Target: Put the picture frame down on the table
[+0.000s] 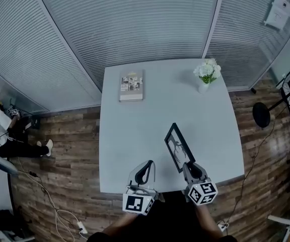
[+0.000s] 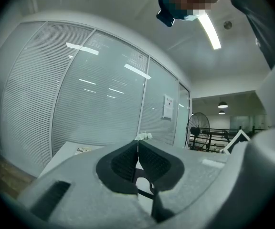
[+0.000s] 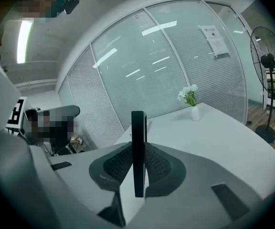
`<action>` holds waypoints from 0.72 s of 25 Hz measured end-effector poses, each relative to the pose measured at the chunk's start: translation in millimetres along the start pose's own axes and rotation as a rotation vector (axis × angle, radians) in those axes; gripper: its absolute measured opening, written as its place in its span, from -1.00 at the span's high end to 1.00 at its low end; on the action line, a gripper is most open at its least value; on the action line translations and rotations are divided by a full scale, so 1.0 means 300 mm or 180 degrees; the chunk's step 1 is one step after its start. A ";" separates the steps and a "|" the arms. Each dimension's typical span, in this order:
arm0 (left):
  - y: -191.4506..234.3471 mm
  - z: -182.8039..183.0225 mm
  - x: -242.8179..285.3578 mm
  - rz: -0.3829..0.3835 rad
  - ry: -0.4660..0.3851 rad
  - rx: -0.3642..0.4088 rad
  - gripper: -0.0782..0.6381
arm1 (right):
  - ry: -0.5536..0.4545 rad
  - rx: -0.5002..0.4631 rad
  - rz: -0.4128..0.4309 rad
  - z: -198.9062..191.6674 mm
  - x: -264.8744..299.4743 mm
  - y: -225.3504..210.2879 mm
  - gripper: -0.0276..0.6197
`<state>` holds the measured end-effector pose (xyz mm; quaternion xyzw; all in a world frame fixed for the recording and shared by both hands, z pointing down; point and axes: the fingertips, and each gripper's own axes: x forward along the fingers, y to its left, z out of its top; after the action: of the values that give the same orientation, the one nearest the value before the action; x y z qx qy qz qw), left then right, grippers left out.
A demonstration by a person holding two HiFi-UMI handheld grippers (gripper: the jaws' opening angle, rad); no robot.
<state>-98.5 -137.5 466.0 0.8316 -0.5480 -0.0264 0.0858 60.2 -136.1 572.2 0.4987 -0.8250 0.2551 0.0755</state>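
A black picture frame [image 1: 178, 147] stands tilted above the near right part of the white table [image 1: 135, 130]. My right gripper [image 1: 189, 166] is shut on its near lower edge. In the right gripper view the frame [image 3: 138, 147] shows edge-on, a thin black bar clamped between the two dark pads [image 3: 116, 165]. My left gripper [image 1: 146, 171] hovers over the table's near edge, left of the frame. Its pads [image 2: 125, 163] press together with nothing between them.
A book [image 1: 131, 85] lies flat at the far left of the table. A small white vase of flowers [image 1: 206, 74] stands at the far right. A person [image 1: 4, 130] sits on the wood floor to the left. A fan [image 1: 262, 114] stands right of the table.
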 end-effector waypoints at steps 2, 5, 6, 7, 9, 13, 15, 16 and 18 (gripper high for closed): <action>0.007 -0.010 0.030 0.0016 0.0029 -0.0016 0.73 | 0.0085 0.0018 0.0014 -0.018 0.034 -0.025 0.69; 0.010 -0.016 0.069 0.0019 0.0051 -0.0035 0.73 | 0.0181 0.0060 0.0026 -0.042 0.077 -0.059 0.69; 0.011 -0.020 0.081 0.0020 0.0065 -0.0041 0.73 | 0.0208 0.0083 0.0028 -0.050 0.091 -0.070 0.69; 0.011 -0.026 0.093 0.0022 0.0079 -0.0044 0.73 | 0.0237 0.0105 0.0033 -0.059 0.103 -0.081 0.69; 0.008 -0.039 0.116 0.0026 0.0109 -0.0044 0.73 | 0.0296 0.0144 0.0042 -0.078 0.125 -0.104 0.69; 0.000 -0.063 0.159 0.0018 0.0189 -0.0042 0.73 | 0.0399 0.0191 0.0059 -0.107 0.158 -0.145 0.69; -0.004 -0.064 0.181 0.0018 0.0190 -0.0032 0.73 | 0.0448 0.0189 0.0065 -0.118 0.173 -0.162 0.69; -0.006 -0.061 0.192 0.0022 0.0172 -0.0039 0.73 | 0.0472 0.0184 0.0068 -0.124 0.179 -0.169 0.69; -0.012 -0.062 0.209 0.0023 0.0167 -0.0053 0.73 | 0.0522 0.0188 0.0079 -0.138 0.191 -0.183 0.69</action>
<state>-67.6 -191.5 486.8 0.8293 -0.5484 -0.0088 0.1072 74.1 -181.0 648.4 0.4679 -0.8142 0.3203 0.1250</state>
